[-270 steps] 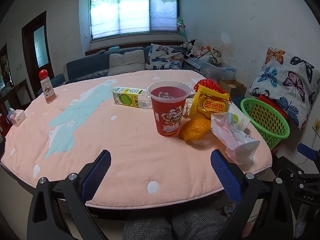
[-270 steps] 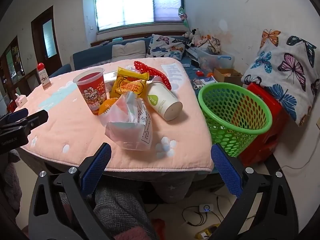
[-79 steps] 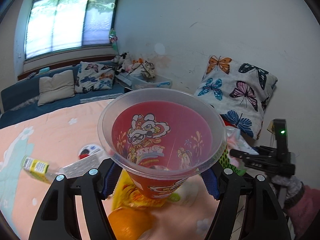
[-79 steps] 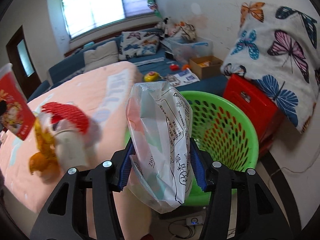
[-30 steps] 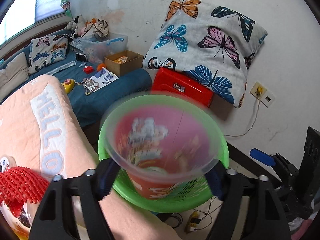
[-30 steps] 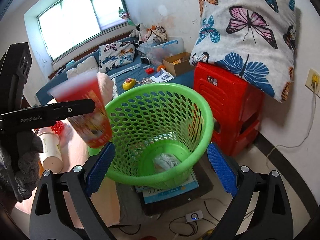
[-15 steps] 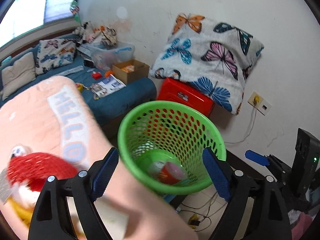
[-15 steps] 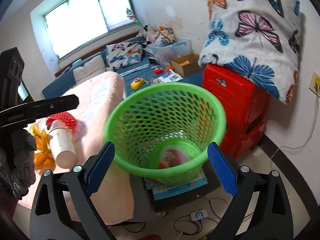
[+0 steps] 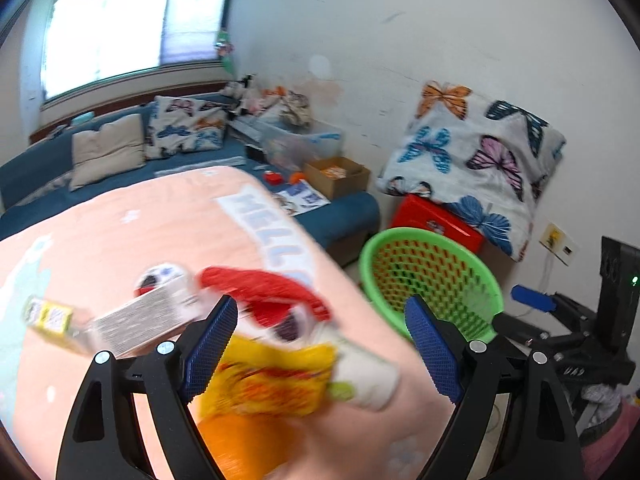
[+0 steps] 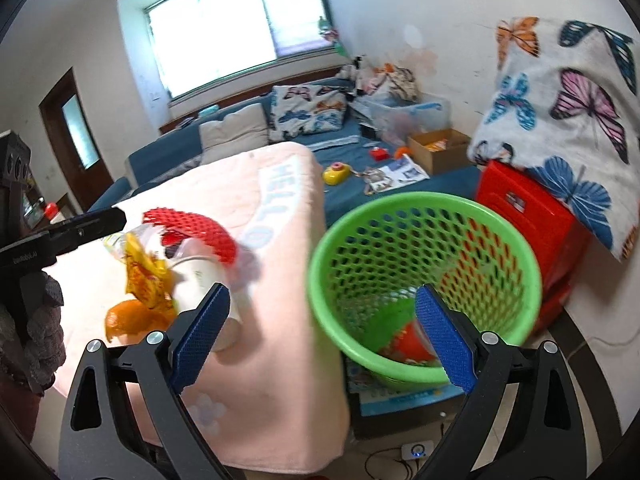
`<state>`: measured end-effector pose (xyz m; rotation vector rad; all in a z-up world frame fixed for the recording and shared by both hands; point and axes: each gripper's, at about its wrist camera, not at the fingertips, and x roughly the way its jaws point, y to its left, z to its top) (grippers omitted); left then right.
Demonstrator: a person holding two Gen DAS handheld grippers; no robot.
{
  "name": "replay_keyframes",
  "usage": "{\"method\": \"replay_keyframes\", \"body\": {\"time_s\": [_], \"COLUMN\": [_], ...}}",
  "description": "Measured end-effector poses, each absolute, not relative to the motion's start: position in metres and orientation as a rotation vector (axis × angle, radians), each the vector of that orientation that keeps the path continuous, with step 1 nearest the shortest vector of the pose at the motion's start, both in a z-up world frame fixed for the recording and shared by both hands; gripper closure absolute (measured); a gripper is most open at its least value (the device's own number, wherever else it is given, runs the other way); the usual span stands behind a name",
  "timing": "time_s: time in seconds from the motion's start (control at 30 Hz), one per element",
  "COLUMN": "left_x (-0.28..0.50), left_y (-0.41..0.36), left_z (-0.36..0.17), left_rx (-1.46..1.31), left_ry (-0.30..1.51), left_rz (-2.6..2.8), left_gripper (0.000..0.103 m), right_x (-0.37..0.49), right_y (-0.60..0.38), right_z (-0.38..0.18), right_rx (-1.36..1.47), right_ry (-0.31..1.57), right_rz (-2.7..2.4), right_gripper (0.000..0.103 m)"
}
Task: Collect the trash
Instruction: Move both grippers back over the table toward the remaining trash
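Left wrist view: the left gripper has its jaws wide apart with nothing clamped, above a pink table cover. Blurred trash lies on the cover: a yellow snack bag at 6 o'clock, a red mesh sleeve near centre, a white cup on its side. The green basket stands at 3 o'clock. Right wrist view: the right gripper also gapes empty; the red cup lies in the basket's bottom.
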<state>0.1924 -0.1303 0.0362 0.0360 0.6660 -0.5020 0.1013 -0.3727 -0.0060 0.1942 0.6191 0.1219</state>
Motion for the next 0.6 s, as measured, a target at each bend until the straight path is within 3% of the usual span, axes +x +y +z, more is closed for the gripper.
{"method": "replay_keyframes", "body": {"time_s": [0.6], "left_x": [0.175], "left_y": [-0.006], "left_z": [0.011], "left_rx": [-0.12], "left_ry": [0.701], "left_rz": [-0.289], "left_gripper": [0.026], "right_x": [0.128], "right_y": [-0.25], "right_z": [0.003], "right_rx": [-0.055], "right_ry": [0.634], "right_rz": [0.418], "right_gripper": [0.015]}}
